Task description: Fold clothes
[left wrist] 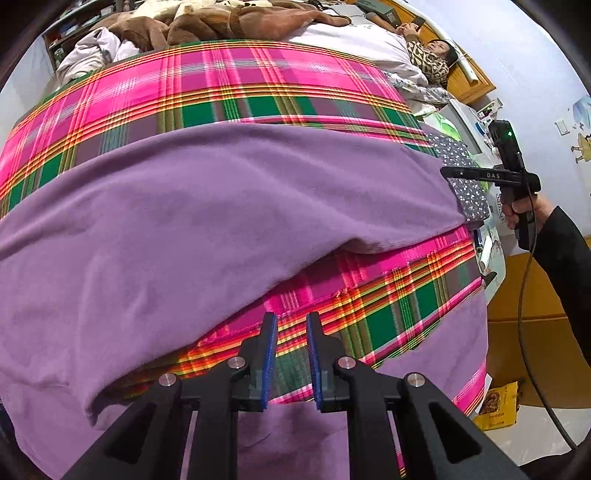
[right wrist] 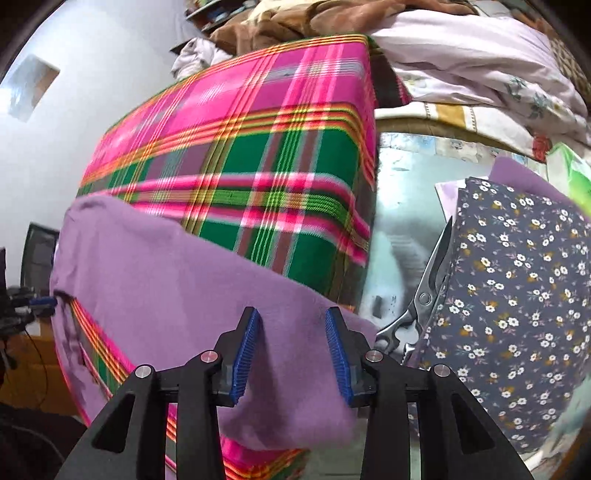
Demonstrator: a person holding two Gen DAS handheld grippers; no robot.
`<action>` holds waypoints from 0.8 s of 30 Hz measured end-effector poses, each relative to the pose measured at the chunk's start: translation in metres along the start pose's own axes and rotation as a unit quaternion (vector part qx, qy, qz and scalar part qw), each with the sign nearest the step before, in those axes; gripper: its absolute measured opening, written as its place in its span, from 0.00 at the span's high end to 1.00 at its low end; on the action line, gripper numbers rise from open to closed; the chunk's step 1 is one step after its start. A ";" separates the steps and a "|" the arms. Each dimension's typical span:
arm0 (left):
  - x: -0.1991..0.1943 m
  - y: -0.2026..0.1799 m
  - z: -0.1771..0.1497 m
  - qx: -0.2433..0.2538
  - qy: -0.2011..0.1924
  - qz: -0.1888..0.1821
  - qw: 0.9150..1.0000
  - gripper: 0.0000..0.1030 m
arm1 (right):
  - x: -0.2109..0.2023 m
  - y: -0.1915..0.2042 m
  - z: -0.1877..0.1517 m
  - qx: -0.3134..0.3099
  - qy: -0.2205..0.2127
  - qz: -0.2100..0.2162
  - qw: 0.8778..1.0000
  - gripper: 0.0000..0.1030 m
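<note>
A purple garment lies spread over a pink and green plaid cloth that covers the work surface. Its near part is folded over, so plaid shows through a gap. My left gripper hovers over that gap, jaws a little apart and holding nothing. In the right wrist view the purple garment drapes over the plaid-covered corner. My right gripper is open, with the garment's edge lying between its blue pads. The right gripper also shows in the left wrist view, held by a hand.
A folded dark floral cloth lies to the right, with metal scissors beside it. A person lies on the bed behind, among brown blankets. A yellow packet lies on the floor.
</note>
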State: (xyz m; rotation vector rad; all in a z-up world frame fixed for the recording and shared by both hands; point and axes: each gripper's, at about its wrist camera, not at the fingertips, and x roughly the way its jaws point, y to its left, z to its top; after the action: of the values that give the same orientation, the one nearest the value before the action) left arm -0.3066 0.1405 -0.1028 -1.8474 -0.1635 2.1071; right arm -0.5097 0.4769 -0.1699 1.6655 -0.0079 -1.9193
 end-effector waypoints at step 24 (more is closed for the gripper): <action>-0.015 0.022 -0.011 -0.032 -0.019 0.008 0.999 0.85 | -0.038 -0.011 0.006 0.083 -0.093 -0.095 0.988 0.79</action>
State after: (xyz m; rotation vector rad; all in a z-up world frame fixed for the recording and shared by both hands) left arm -0.2979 0.1139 -0.0973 -1.8503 -0.2285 2.1740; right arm -0.5183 0.5001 -0.1387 1.6357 -0.0873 -2.2677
